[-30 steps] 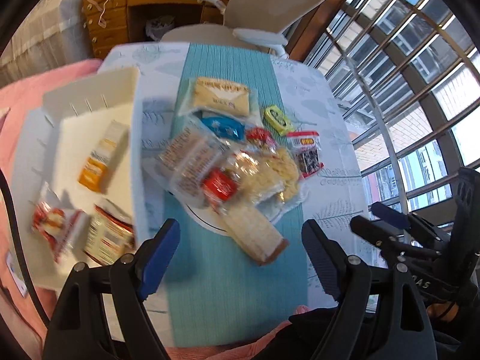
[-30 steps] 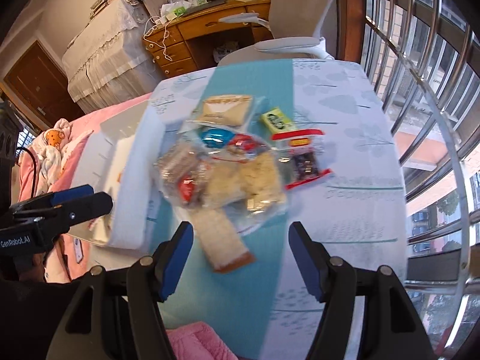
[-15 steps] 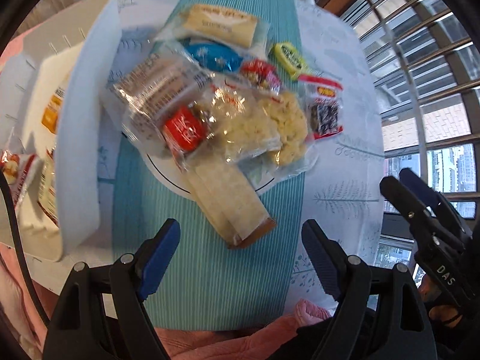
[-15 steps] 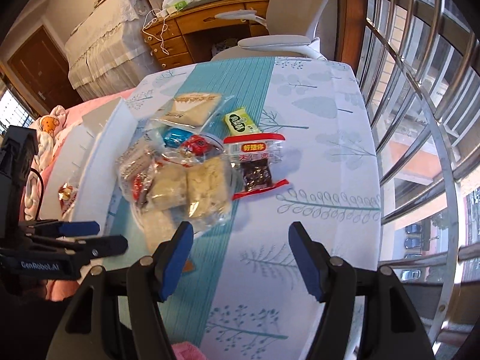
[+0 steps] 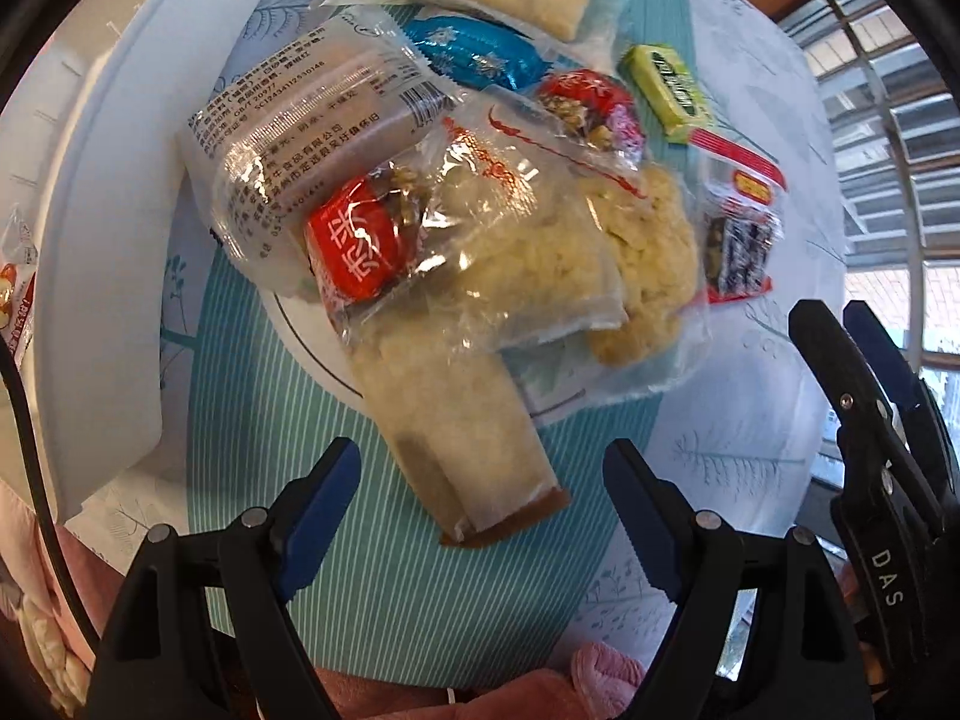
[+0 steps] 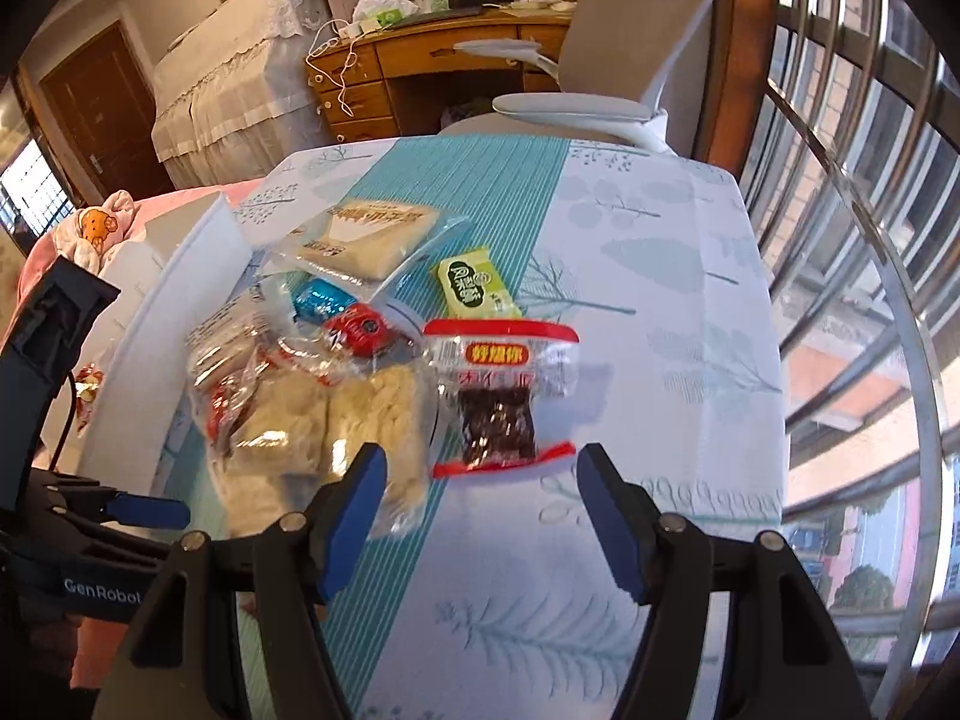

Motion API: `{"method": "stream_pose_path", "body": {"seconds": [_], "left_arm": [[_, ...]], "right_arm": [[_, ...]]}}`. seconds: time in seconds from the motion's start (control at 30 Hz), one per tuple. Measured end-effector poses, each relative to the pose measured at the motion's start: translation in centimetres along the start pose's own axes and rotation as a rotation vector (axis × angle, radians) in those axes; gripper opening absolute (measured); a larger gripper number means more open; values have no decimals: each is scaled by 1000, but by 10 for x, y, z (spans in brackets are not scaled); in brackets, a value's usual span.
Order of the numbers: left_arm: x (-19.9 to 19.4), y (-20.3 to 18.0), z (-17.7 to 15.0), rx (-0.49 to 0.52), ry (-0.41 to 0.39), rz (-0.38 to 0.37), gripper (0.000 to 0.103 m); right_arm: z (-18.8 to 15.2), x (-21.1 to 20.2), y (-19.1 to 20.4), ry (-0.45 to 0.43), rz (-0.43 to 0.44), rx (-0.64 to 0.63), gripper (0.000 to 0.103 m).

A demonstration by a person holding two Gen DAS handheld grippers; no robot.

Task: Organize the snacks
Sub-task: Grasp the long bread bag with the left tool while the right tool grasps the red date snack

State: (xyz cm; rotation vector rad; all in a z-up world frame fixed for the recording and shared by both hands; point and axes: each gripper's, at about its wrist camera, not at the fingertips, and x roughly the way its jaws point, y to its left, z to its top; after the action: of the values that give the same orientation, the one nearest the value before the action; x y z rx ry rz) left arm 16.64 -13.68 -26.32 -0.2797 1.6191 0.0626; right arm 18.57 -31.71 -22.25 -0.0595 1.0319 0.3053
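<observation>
A pile of wrapped snacks lies on a white plate (image 5: 312, 339) on the teal table runner. My left gripper (image 5: 480, 480) is open and empty, just above the near end of a long clear-wrapped pastry bar (image 5: 456, 420). My right gripper (image 6: 477, 486) is open and empty, close in front of a red-edged packet of dark snack (image 6: 501, 396). A red wrapped sweet (image 5: 357, 240), a blue foil sweet (image 5: 474, 51) and a green packet (image 5: 666, 90) lie in the pile. The right gripper also shows at the right of the left wrist view (image 5: 864, 372).
A white storage box (image 5: 102, 252) stands left of the plate, with packets inside. The table's right edge runs along a barred window (image 6: 870, 240). A grey office chair (image 6: 606, 78) and wooden desk (image 6: 420, 66) stand beyond the table. Pink cloth lies at the near edge.
Both grippers have moved down and closer to the snacks. The left now hovers over the long pastry bar; the right has shifted to face the red-edged packet. Both stay open.
</observation>
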Motion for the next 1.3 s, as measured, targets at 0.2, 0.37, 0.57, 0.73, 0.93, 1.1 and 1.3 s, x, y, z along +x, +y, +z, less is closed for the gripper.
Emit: {"method": "stream_pose_path", "body": {"seconds": [0.2,0.37,0.57,0.73,0.93,1.1,1.3], "left_arm": [[18,-2,6,-29,35,25,79],[30,7,5,-51,59,13,73],[44,12,6,-60,76,29,70],[50,19,14,-75,74,41,67],[52,15,27,-71,68,66,62],[45,10,23,-62,55,73,60],[39,16,8,-58,54,51,59]], "right_arm": [[3,25,-3,-15,-14,-48,66],[0,46,-5,23,-13,-68,66],[-1,60,-5,49,-12,-90,62],[0,69,-5,57,-25,-98,56],[0,72,-2,56,-8,-121,50],[-2,72,3,80,11,-138,43],[-4,69,0,120,21,-103,42]]}}
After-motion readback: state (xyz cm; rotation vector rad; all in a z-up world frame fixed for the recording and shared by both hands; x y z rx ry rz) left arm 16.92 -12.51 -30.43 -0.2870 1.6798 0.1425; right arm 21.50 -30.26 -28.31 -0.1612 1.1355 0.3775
